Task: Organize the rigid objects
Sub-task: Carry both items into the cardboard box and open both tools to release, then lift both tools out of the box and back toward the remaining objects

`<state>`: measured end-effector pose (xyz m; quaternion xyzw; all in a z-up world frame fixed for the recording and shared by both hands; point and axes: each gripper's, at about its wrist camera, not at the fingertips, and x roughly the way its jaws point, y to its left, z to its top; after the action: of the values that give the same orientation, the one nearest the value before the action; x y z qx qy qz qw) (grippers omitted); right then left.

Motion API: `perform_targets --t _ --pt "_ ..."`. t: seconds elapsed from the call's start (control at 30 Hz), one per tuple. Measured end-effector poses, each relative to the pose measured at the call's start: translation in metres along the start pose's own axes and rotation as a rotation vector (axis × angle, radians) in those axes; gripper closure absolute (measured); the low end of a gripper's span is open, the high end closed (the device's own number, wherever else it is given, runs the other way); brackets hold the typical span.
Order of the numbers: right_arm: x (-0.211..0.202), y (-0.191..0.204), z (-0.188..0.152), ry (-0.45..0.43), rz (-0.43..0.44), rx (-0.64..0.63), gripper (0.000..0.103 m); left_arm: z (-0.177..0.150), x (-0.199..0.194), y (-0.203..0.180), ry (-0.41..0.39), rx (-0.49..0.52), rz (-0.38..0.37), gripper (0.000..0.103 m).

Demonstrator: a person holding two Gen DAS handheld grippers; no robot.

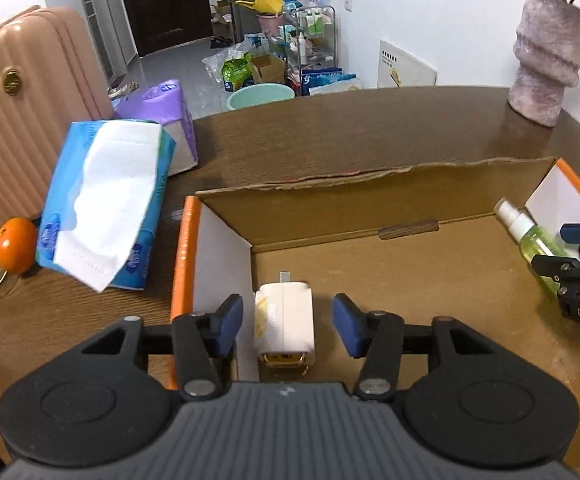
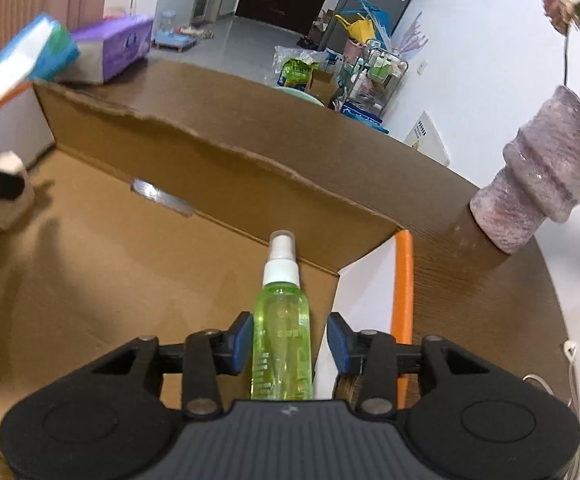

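**Cardboard box holds charger and spray bottle, both grippers open**

The cardboard box [image 1: 370, 200] sits on the brown table [image 1: 330, 128], its flaps up and its short ends edged in orange. A white charger [image 1: 284, 322] lies on the box floor in the near left corner, beside the white inner wall. The left gripper [image 1: 288, 326] straddles it with jaws apart; a clear gap shows on each side, so the pads do not press on it. A green spray bottle [image 2: 282, 344] lies in the right end of the box, its white nozzle pointing toward the far wall. The right gripper [image 2: 288, 344] has its jaws around the bottle; the right pad stands clear, the left pad sits just beside or barely against the plastic.

Outside the box, a blue tissue pack [image 1: 102, 204] and a purple tissue pack [image 1: 170, 120] lie near the table's left edge, with an orange [image 1: 14, 250] closer in. A mottled vase [image 1: 546, 60] stands at the far right edge.
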<state>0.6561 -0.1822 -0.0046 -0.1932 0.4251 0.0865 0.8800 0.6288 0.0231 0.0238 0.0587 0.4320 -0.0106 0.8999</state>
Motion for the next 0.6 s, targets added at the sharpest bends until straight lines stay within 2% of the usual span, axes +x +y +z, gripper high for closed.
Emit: perform_targets --t 0.1,0.17,0.27,0.4,0.53,0.6 --pt "-0.02 -0.007 0.002 -0.024 0.022 0.03 0.059 0.003 -0.021 0.002 -0.03 -0.004 0.008 0.042" --pt "-0.039 -0.008 0.004 -0.047 0.013 0.021 0.05 0.004 -0.04 0.003 -0.055 -0.012 0.012 0.04" --pt "-0.07 -0.008 0.004 -0.087 0.005 0.012 0.045 0.002 -0.074 0.002 -0.098 -0.025 0.019 0.035" --pt "-0.109 -0.006 -0.002 -0.133 0.007 0.008 0.042 -0.006 -0.112 0.001 -0.152 -0.039 0.028 0.023" --pt "-0.145 -0.006 -0.016 -0.194 0.027 0.032 0.039 -0.025 -0.139 -0.003 -0.176 -0.049 0.023 0.021" --pt "-0.161 -0.006 -0.026 -0.231 0.046 0.054 0.038 -0.035 -0.154 -0.003 -0.2 -0.057 0.018 0.017"
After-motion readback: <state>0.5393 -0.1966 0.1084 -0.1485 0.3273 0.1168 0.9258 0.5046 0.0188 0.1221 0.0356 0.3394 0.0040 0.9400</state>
